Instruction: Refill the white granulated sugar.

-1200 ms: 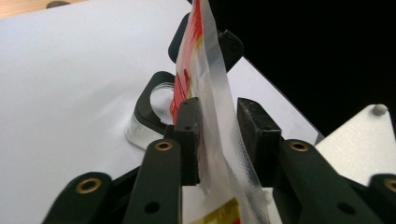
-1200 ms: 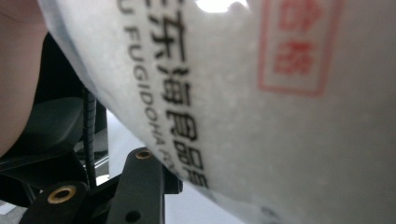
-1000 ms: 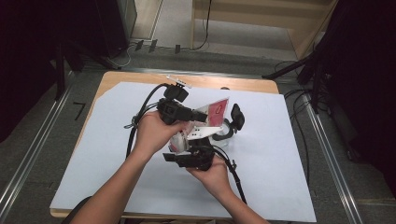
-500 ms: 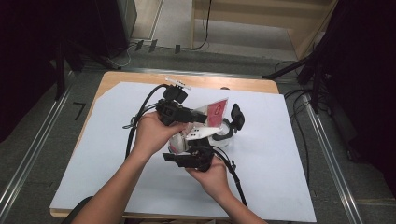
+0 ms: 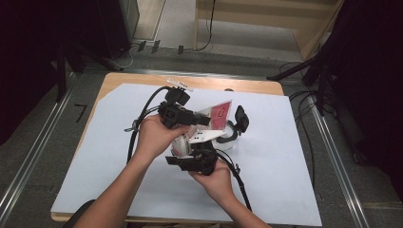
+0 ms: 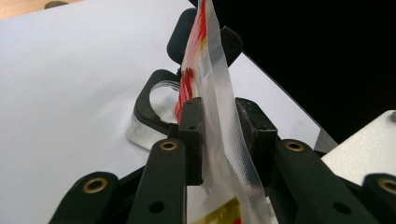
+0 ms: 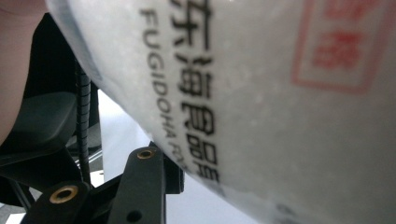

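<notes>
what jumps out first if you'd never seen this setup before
The red and white plastic pouch held up in the middle of the white sheet, caught between two black hand-held grippers. The left gripper has the pouch's sealed clear edge between its jaws, which have just been opening a little. Right behind the pouch a clear container with a black lid stands on the sheet.

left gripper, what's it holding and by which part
The left gripper has a plastic packet between its jaws, at the packet's clear sealed edge strip.
</notes>
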Motion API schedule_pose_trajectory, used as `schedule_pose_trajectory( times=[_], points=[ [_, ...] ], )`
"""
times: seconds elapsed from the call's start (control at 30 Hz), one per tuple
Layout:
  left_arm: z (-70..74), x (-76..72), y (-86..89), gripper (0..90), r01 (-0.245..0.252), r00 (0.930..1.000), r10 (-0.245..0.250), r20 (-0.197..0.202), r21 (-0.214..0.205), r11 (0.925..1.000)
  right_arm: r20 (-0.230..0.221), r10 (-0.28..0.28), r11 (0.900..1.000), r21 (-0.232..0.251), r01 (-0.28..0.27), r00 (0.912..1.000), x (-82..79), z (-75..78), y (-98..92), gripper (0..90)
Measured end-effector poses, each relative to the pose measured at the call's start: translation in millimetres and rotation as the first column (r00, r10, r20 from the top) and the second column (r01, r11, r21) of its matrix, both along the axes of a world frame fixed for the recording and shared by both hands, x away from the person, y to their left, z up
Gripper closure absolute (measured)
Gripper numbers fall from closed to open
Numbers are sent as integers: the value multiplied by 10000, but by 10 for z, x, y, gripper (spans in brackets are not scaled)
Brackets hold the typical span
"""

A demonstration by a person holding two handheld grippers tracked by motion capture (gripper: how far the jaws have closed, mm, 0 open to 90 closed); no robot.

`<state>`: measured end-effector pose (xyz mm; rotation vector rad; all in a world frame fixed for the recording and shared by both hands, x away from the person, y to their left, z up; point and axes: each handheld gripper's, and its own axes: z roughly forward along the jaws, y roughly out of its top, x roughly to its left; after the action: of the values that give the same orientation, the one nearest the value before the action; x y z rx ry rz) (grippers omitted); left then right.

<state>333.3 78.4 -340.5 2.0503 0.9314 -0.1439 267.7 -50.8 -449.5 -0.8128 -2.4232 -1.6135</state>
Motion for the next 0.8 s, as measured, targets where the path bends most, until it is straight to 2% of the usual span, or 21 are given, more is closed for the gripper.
schedule_pose_trajectory(
  times=[0.13, 0.27, 0.5, 0.7, 0.8],
  points=[
    [24, -14, 13, 717, -67, 10000, 67, -20, -140, 9999, 90, 32, 10000, 17, -33, 10000, -10, 22, 0, 630],
    [29, -16, 19, 739, -51, 10000, 51, 8, -46, 10000, 250, 45, 9999, -105, -42, 9997, -21, 34, 5, 630],
    [18, -18, -1, 754, -113, 9999, 113, 20, 99, 9999, 186, 89, 9999, -144, -86, 9998, -12, 19, 6, 620],
    [1, -5, 1, 755, -148, 9999, 148, -54, 6, 9999, 240, 36, 9997, -259, -30, 9997, -18, 14, 9, 625],
    [-6, 3, 0, 738, -116, 9999, 115, -72, -58, 9999, 156, 48, 9999, -131, -46, 9999, -15, 11, 6, 632]
  ],
)
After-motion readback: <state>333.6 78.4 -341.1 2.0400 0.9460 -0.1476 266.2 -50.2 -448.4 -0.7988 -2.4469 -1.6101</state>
